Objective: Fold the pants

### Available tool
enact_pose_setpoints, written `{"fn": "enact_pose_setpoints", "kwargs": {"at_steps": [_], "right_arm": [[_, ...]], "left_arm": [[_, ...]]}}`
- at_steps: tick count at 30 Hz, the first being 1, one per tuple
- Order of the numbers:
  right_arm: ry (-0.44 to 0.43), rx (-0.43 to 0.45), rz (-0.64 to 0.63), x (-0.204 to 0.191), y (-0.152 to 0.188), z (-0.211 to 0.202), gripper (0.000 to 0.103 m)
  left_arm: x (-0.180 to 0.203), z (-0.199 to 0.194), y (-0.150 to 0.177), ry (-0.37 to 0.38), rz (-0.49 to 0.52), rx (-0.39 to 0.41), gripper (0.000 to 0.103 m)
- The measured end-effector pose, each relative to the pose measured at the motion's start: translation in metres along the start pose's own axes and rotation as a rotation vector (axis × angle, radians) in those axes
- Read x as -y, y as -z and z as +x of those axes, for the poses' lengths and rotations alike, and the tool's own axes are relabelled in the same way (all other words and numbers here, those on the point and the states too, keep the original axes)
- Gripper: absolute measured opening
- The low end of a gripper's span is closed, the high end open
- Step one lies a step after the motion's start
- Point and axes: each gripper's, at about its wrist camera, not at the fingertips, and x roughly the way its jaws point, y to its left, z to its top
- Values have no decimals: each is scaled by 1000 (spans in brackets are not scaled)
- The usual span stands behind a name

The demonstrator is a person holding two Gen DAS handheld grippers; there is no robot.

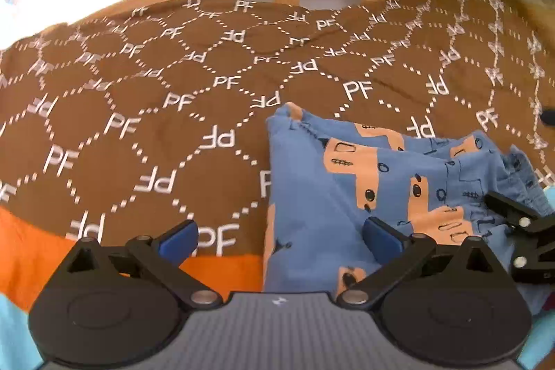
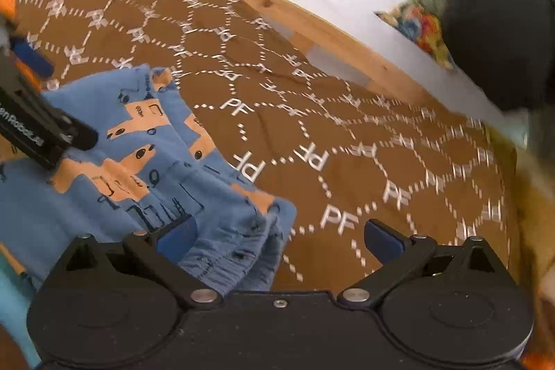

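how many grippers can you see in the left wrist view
2: the left gripper fills the bottom of the view, fingers spread; part of the right gripper shows at the right edge over the pants.

Black claw (image 1: 279, 236) bodies w/ blue fingertip pads (image 1: 178, 236), silver pivot screws, grey ribbed base.

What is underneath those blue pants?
The blue pants lie on a brown blanket printed with white "PF" letters; an orange band shows at its near edge. Whatever lies directly beneath the folded cloth is covered.
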Motion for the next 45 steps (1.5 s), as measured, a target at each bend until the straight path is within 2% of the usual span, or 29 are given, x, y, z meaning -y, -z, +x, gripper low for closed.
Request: {"fn": "enact_pose_setpoints", "kwargs": {"at_steps": [7, 9, 11, 15, 18, 25, 36, 42, 45], "right_arm": [[37, -17, -6, 2, 5, -26, 102], [60, 8, 15, 6, 2, -39, 102], [50, 19, 24, 7, 2, -47, 102], [19, -28, 34, 1, 13, -43, 102], [18, -15, 47, 1, 17, -44, 102], [35, 10, 80, 3, 18, -60, 102], [17, -39, 126, 6, 26, -65, 102], [-61, -127, 70, 20, 21, -62, 102], [-71, -128, 84, 32, 17, -64, 102]], "left_arm": [[-20, -17, 12, 43, -92, -45, 103], [-24, -26, 12, 47, -126, -52, 103], [-28, -34, 16, 55, -150, -45, 103], [-35, -34, 33, 70, -186, -45, 103], [-34, -38, 38, 71, -162, -24, 103], [-36, -46, 43, 71, -181, -21, 103], [-38, -51, 49, 65, -189, -23, 103], [-40, -55, 47, 71, -199, -53, 103], [-42, -58, 45, 77, -215, -80, 103]]}}
